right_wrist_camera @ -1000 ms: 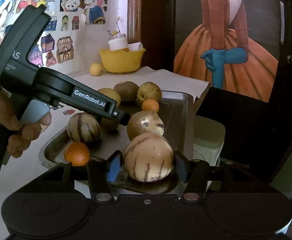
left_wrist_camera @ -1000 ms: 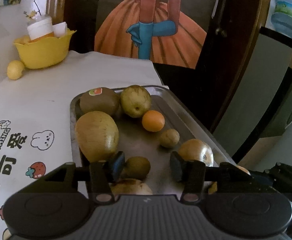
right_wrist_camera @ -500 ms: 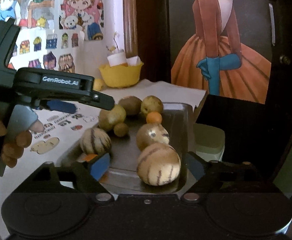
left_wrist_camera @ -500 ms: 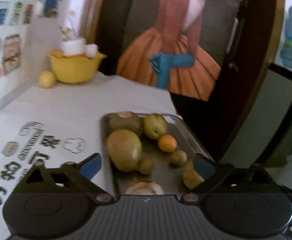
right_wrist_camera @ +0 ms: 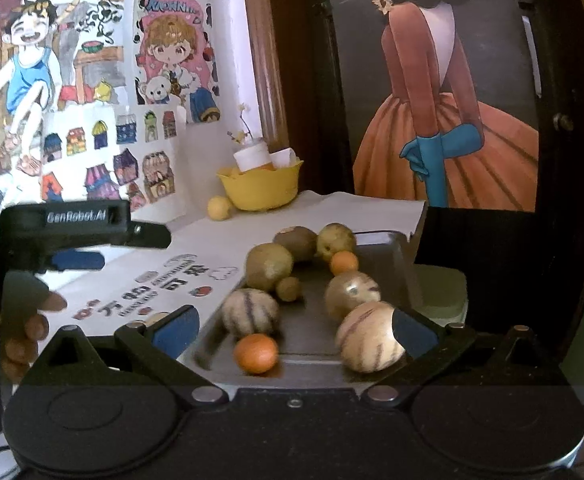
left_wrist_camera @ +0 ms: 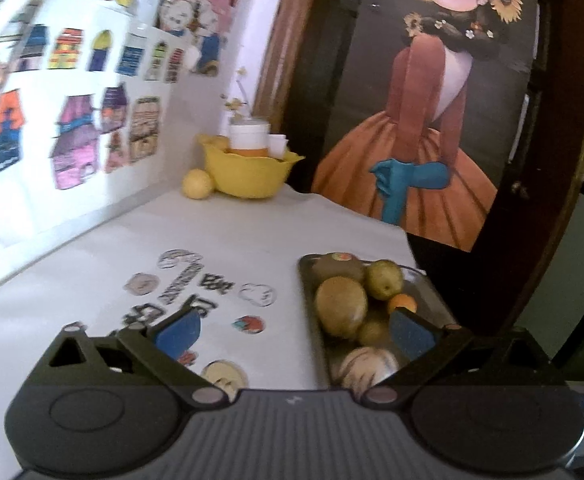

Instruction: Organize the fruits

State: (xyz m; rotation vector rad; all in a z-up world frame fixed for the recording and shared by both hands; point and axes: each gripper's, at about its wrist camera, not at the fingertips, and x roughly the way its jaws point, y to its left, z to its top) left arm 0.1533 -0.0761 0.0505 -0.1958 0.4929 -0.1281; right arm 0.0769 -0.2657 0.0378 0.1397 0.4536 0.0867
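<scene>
Both grippers lifted back from tray (right_wrist_camera: 388,248); left gripper (left_wrist_camera: 296,330), right gripper (right_wrist_camera: 294,330) spread wide, empty.

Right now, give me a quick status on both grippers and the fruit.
Left gripper open, empty, above the tablecloth. Right gripper open, empty, over the tray. Fruit all in the tray; nearest orange unblocked.

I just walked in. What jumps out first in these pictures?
A metal tray packed with fruit sits at the table's right edge, two small oranges bright among brown and striped fruit. A yellow bowl stands in the far corner. Both the right gripper and the left gripper hang open and empty.
</scene>
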